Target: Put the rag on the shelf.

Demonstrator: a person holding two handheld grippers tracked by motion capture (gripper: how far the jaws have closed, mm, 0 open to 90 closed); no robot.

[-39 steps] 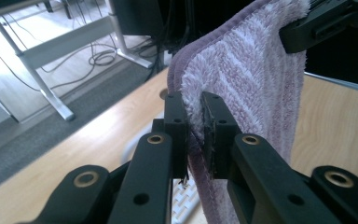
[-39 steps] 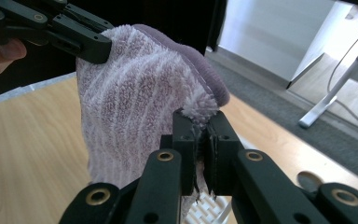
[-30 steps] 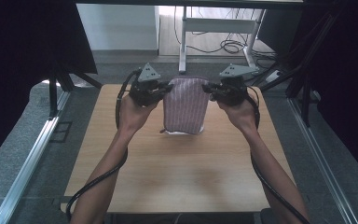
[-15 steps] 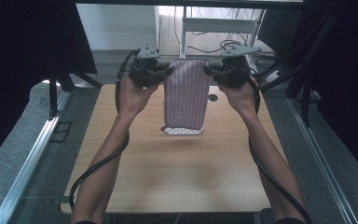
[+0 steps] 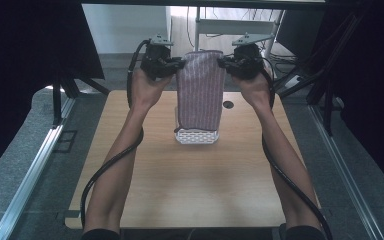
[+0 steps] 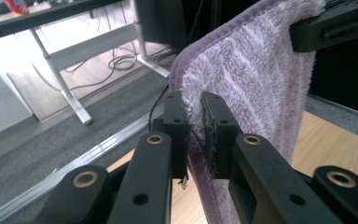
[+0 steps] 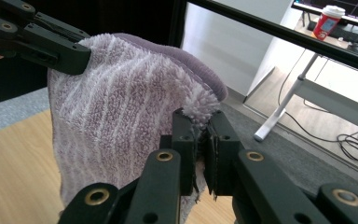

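Note:
A purple striped towel (image 5: pixel 200 90) hangs in the air above the far half of the table, held by its two top corners. My left gripper (image 5: pixel 179 63) is shut on the towel's top left corner, and my right gripper (image 5: pixel 222 61) is shut on the top right corner. In the left gripper view the jaws of my left gripper (image 6: pixel 195 133) pinch the towel (image 6: pixel 251 74) at its edge. In the right gripper view my right gripper (image 7: pixel 200 140) clamps the fluffy corner of the towel (image 7: pixel 116 135). Under the towel's lower end stands a white perforated basket (image 5: pixel 196 135).
The wooden table (image 5: pixel 190 190) stretches bare towards the person. A dark round hole (image 5: pixel 227 104) lies in the table right of the towel. A white desk frame (image 5: pixel 230 25) with cables stands beyond. Metal rails (image 5: pixel 30 170) run along the floor at both sides.
Both grippers have risen and moved farther away, lifting the towel so it hangs full length above the white basket, which now shows below it.

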